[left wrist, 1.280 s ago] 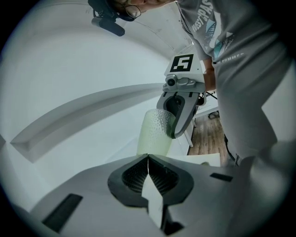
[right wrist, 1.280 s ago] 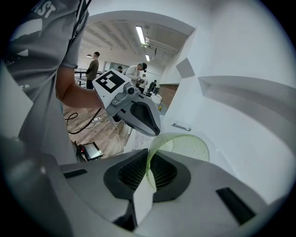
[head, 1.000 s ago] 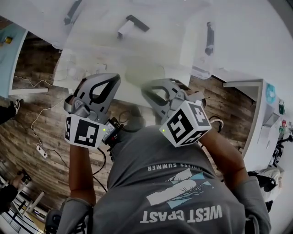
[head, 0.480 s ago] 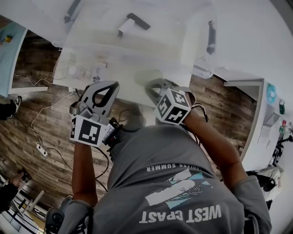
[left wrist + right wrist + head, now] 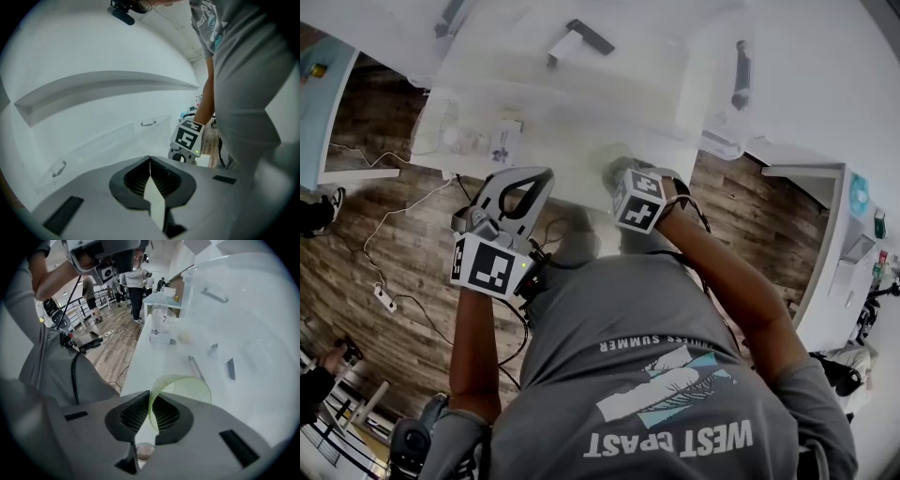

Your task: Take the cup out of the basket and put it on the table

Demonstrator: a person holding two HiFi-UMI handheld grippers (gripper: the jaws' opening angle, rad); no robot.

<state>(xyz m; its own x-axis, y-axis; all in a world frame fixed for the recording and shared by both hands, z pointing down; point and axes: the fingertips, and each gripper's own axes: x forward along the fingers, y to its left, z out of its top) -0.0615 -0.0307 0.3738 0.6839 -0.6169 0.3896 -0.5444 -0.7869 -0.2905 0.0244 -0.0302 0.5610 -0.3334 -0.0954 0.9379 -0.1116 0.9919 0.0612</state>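
Head view looks steeply down on a person at a white tabletop [image 5: 581,141], a gripper in each hand.

At the left, the left gripper [image 5: 536,180] hangs off the near edge, over the wood floor [image 5: 384,234]. The left gripper view shows its fingers [image 5: 140,176] clenched together with nothing between them. It seems parked there to stay out of the way. Beyond it sits a clear tub with handles, which I take to be the basket [image 5: 108,140].

To the right, the right gripper [image 5: 150,399] points steeply down at the tabletop. Its fingers are pinched on the wall of a pale green see-through cup [image 5: 190,387], one finger inside the rim and one outside. That grip on the wall is likely chosen so the cup can stand free once let go.

The cup is out of the basket, low over bare tabletop near the front edge. Whether its base touches cannot be told. Its mouth faces up toward the camera, so its long axis runs roughly upright, perhaps slightly tilted.
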